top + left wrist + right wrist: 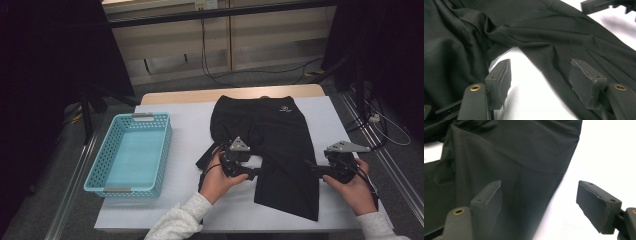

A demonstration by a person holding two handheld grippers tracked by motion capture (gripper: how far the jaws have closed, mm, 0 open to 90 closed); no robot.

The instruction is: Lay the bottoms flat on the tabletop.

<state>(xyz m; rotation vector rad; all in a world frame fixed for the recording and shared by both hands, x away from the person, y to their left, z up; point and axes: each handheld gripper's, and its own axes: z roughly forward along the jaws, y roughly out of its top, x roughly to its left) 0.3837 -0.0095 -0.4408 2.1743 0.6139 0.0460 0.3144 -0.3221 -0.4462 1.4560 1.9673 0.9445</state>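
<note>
A pair of black trousers of soft, matte, creased cloth is spread at the centre of the white surface. The left gripper is held low at the inner edge of one leg, jaws wide apart, nothing gripped. The right gripper is held at the outer edge, equally wide, nothing gripped. A turquoise perforated plastic basket is seen at the left of the frame.

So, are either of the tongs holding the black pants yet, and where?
Nothing is held. Both left tongs and right tongs stand open, straddling edges of the black pants, not clamped.
</note>
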